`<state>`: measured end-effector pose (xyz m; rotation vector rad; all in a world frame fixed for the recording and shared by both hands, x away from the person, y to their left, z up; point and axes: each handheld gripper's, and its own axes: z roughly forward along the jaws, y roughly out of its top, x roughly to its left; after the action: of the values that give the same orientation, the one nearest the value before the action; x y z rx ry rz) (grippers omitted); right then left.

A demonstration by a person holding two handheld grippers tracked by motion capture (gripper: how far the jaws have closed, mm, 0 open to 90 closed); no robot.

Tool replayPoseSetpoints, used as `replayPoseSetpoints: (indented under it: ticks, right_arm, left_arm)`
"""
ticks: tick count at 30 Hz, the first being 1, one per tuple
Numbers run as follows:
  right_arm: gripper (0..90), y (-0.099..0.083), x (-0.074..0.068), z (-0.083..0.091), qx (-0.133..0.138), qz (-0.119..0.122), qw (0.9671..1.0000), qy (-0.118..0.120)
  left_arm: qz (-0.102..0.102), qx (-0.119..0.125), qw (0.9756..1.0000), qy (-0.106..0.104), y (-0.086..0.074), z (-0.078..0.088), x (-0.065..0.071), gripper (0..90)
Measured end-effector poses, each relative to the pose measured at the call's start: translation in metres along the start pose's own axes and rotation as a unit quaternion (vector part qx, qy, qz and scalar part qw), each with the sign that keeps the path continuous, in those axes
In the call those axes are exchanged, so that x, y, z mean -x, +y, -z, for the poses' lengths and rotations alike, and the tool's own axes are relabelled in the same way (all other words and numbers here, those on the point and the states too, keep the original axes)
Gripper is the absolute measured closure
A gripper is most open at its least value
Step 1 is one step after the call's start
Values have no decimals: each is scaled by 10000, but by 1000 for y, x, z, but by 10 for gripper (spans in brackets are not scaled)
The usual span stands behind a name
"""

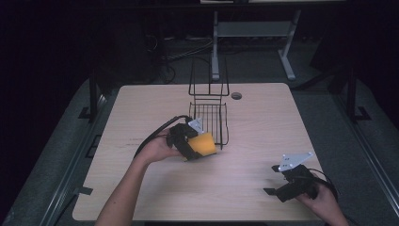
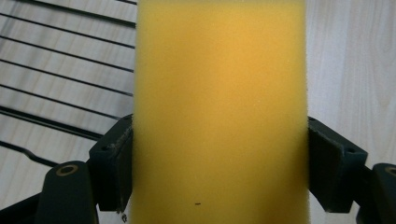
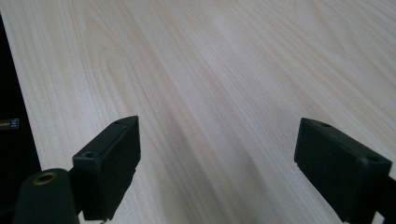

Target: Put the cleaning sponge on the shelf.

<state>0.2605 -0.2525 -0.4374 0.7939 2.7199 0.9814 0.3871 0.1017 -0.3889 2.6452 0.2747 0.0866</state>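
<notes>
- While the left tool (image 1: 195,145) carries it, the yellow sponge (image 1: 203,144) sits clamped between both jaws, just beside the front of the black wire rack (image 1: 209,117); it looks lifted slightly clear of the desk (image 1: 155,188), though contact cannot be ruled out.
- Sponge, grip: in the left gripper view the sponge (image 2: 219,107) runs lengthwise away from the camera, with the two black pads pressing its long sides and the foam drawn in a little where they bite. Holding it across the narrow width probably keeps the soft block from sagging or slipping.
- Wire rack: an open basket with a tall wire back, standing at desk centre towards the far edge. Its bars (image 2: 60,70) lie to one side of the sponge in the left gripper view, so the sponge is outside the basket, not over it.
- Judged step: carrying the sponge near the rack; whether it is bound for the basket cannot be told.
- Right tool (image 1: 282,186): held low at the near right corner of the desk, well apart from sponge and rack, likely parked out of the way.
- Right tool, state: jaws spread wide with nothing between them, bare wood grain (image 3: 210,93) beyond.
- Left hand (image 1: 157,148): wrapped around the tool body, cable trailing towards the desk's left side.
</notes>
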Motion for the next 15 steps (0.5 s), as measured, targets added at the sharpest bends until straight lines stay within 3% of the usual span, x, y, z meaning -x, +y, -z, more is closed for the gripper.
replayPoseSetpoints:
  ticks: [9, 15]
  right_arm:
    - [142, 0, 0, -2, -49, 11, 10000, -1]
    - [142, -1, 1, -1, -45, -9, 10000, -1]
  left_arm:
    - [10, 36, 10000, -37, 10, -3, -14, 220]
    - [0, -62, 10000, -22, 16, -4, -23, 219]
